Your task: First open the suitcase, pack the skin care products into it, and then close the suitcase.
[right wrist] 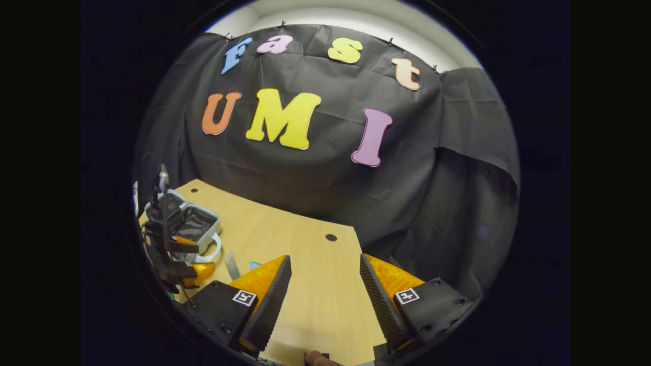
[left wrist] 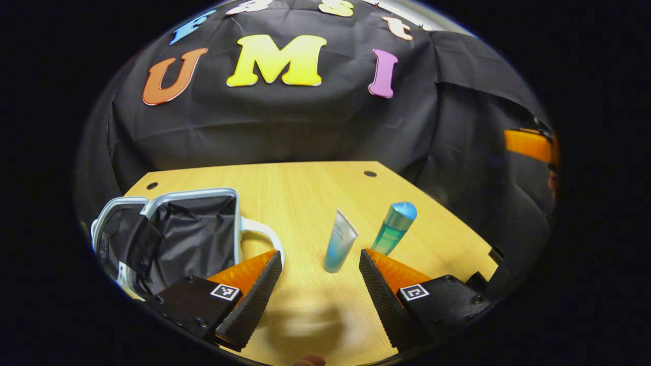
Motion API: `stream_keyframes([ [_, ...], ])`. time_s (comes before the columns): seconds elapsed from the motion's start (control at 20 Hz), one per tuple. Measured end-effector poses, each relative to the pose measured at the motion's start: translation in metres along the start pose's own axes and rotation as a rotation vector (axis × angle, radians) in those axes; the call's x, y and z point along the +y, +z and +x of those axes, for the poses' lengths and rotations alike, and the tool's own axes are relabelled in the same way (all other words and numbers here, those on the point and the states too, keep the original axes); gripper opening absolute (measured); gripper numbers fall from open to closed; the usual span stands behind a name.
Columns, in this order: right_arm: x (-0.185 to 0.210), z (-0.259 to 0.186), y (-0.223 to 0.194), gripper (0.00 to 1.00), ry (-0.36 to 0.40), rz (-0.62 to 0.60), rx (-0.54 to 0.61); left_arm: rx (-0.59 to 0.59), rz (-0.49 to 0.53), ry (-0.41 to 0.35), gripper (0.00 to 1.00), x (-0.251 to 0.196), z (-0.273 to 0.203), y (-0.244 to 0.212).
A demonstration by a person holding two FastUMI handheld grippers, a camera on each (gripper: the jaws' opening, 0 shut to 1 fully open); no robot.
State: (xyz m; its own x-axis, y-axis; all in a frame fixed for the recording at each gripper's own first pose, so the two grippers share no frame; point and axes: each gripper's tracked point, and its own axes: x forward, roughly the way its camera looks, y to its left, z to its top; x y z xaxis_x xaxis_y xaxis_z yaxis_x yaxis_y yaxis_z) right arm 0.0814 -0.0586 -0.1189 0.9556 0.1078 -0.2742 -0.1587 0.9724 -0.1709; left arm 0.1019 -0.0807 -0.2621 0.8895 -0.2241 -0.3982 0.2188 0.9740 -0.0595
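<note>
Pale blue squeeze tube (left wrist: 340,242) is standing at 12 o'clock dead ahead of your left gripper (left wrist: 320,284), jaws gaping wide and empty; right gripper (right wrist: 325,300) is idling wide too, farther off.

This is a staged recording booth, not a lived-in room. Black cloth (right wrist: 325,168) is clipped up as a backdrop on the far side and wraps around the right. A strip of pale plain wall (right wrist: 356,20) shows above it. A light wood counter (left wrist: 305,193) with round cable holes stands in front.
</note>
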Motion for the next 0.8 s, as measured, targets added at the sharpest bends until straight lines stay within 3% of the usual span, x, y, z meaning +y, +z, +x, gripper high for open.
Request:
stream_keyframes([
  [0.3, -0.025, 0.009, -0.033, 0.8, 0.019, -0.049, 0.045, 0.091, -0.049, 0.03, 0.98, 0.016, 0.062, -0.038],
  [0.55, -0.033, 0.02, -0.055, 0.8, 0.037, -0.048, 0.092, 0.102, -0.041, 0.073, 0.97, 0.017, 0.09, -0.035],
  [0.65, -0.033, 0.024, -0.06, 0.8, 0.041, -0.049, 0.106, 0.119, -0.024, 0.102, 0.92, 0.02, 0.097, -0.037],
  [0.8, -0.03, 0.026, -0.063, 0.8, 0.041, -0.049, 0.112, 0.146, -0.017, 0.108, 0.68, 0.02, 0.101, -0.042],
])
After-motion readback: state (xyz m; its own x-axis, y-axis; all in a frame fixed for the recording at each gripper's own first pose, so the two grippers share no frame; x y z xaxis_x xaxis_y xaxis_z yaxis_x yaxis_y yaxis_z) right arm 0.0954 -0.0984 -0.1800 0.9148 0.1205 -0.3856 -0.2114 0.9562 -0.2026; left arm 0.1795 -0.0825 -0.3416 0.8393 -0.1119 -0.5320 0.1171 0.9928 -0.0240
